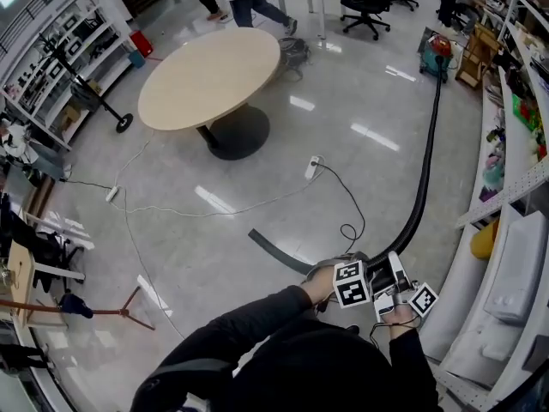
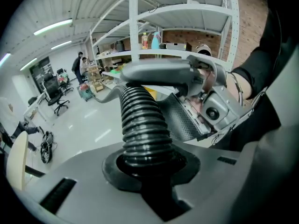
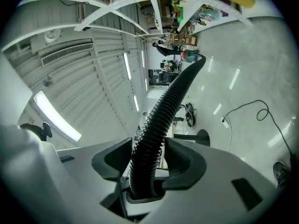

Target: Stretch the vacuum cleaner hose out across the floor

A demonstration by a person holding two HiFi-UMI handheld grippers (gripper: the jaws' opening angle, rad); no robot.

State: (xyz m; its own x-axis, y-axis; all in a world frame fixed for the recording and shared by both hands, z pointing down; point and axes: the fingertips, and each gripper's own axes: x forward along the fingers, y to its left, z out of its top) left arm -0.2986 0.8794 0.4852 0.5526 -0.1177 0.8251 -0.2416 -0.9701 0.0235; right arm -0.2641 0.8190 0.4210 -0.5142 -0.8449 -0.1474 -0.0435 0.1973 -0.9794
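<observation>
The black ribbed vacuum hose [image 1: 422, 187] runs from the teal-and-red vacuum cleaner [image 1: 437, 51] at the far right down to my hands. A dark curved tube [image 1: 276, 251] lies on the floor to their left. My left gripper [image 1: 350, 283] is shut on the hose [image 2: 142, 125] just below its grey handle [image 2: 159, 71]. The jaws of that gripper [image 2: 147, 164] wrap it closely. My right gripper [image 1: 403, 294] sits beside it. In the right gripper view the hose [image 3: 161, 120] passes between that gripper's jaws [image 3: 152, 157], with gaps showing at the pads.
A round wooden table [image 1: 210, 75] stands mid-room, with cables [image 1: 257, 200] and a power strip [image 1: 313, 167] on the floor near it. Shelving [image 1: 515, 144] lines the right wall. An office chair [image 1: 369, 3] and people stand at the back. A wheeled stand [image 1: 94, 101] is at the left.
</observation>
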